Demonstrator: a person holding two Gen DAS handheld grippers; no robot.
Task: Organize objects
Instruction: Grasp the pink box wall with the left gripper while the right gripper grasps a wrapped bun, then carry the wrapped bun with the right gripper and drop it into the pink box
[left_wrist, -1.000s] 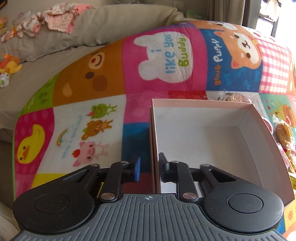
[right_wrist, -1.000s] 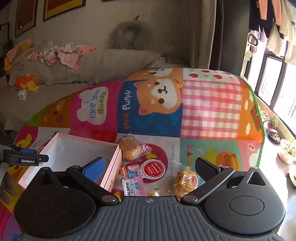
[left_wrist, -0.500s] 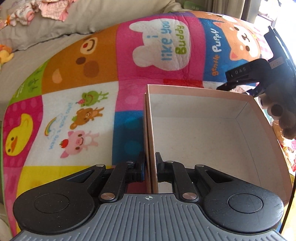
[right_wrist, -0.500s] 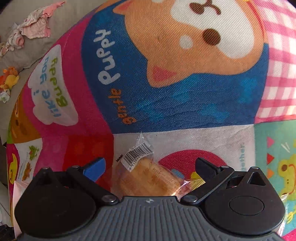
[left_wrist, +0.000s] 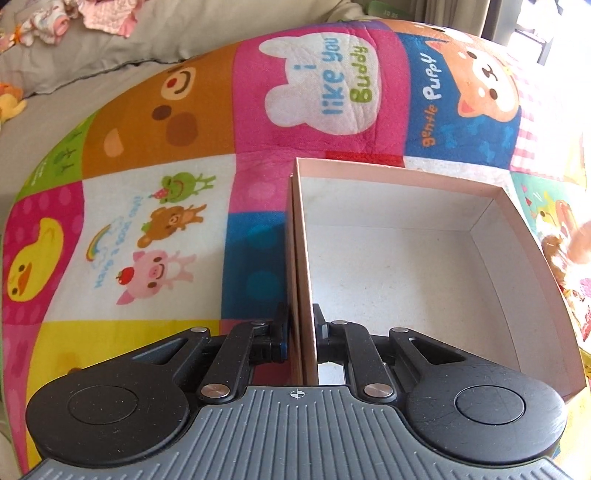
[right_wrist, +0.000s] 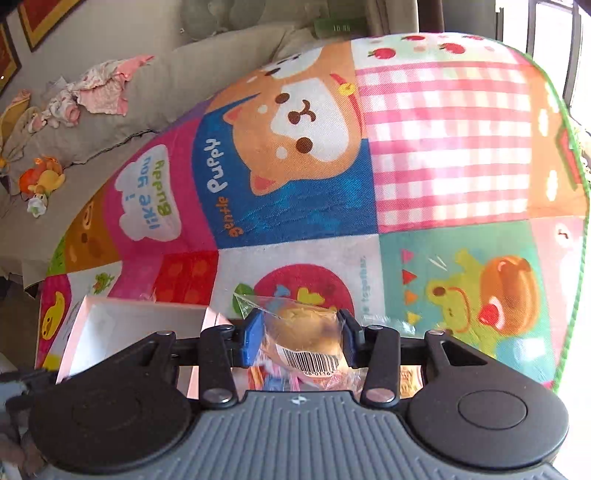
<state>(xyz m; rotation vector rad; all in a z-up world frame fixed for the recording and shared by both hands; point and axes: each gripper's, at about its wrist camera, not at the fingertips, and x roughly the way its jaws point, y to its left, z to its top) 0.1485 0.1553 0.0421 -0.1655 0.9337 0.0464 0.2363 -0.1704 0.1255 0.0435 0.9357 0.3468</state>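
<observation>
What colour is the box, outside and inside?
The box is pale pink outside and white inside, clearest in the left wrist view.

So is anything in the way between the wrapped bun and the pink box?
Nothing visible. The wrapped bun sits between the closing right tongs, just beside the open pink box. Only the box's own side wall lies between them.

cartoon patchwork mat (left_wrist: 155, 229) covers the surface, w/ squares of bear, duck, frog, puppy, pink gingham & "i like you buddy" text. open pink box (left_wrist: 513, 236), white inside, nothing in it, sits on the mat. snack packets (right_wrist: 406, 380) lie on the mat just beside the box's right wall, partly hidden. mat sits on a grey-beige sheet (left_wrist: 44, 110), where a small orange/yellow toy (right_wrist: 42, 179) lies.
</observation>
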